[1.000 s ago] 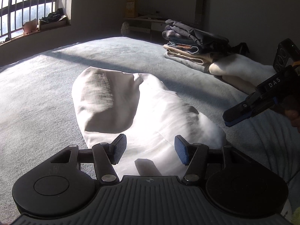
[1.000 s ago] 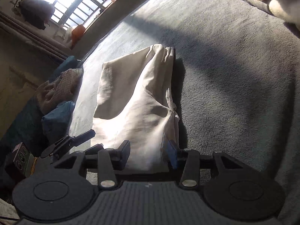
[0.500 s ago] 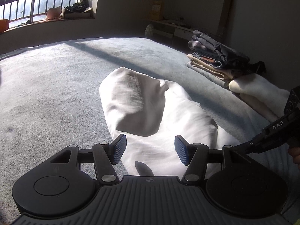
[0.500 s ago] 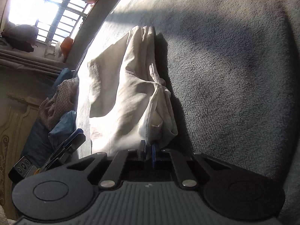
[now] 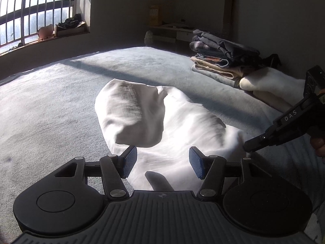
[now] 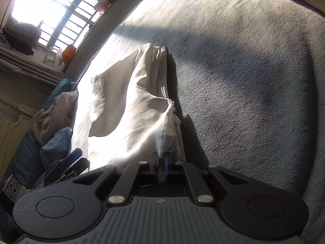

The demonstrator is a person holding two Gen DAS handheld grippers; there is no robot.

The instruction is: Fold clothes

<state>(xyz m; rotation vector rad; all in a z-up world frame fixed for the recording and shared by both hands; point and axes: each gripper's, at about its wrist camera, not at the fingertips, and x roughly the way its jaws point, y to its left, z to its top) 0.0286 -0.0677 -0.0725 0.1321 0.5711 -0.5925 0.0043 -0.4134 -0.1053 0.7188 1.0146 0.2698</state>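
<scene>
We had the right gripper (image 6: pixel 160 160) clamped tight on the near edge of the white garment (image 5: pixel 162 122), which lay on the grey blanket (image 5: pixel 50 105); our left gripper (image 5: pixel 162 162) hung over it, jaws apart, holding nothing.

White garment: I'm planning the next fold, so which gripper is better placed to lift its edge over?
Right, probably. The right gripper is already shut on the white garment's near edge. The left gripper is open above the cloth, gripping nothing.

Two close wrist views, shared white garment (image 5: pixel 162 122)
</scene>
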